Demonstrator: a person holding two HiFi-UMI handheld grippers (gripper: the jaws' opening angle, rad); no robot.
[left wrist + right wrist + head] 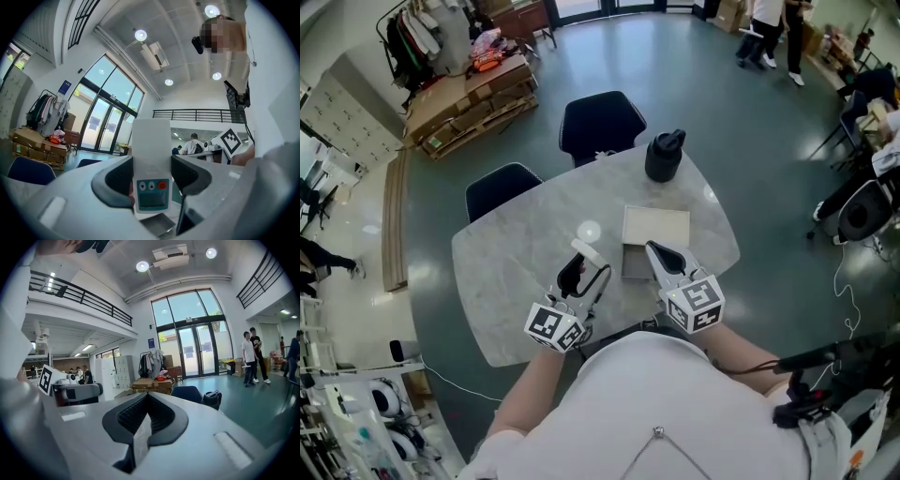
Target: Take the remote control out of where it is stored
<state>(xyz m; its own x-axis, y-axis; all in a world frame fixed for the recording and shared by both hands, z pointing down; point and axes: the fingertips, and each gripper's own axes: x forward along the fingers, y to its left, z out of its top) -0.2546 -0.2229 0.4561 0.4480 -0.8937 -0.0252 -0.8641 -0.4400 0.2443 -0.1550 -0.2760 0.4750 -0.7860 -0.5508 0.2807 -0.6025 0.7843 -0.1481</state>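
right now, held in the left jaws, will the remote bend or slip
Probably stiff: the remote stands straight. Smooth casing might slip; the left gripper holds only its button end, so it may pivot.

The pale marble counter is bare to the left of the left claw, giving open passage there. Ahead of the right claw, a flat pale cardboard box blocks the way, with a black lidded jug behind it at the far edge. Two dark chairs close off the far side. Only a narrow gap separates the claws.
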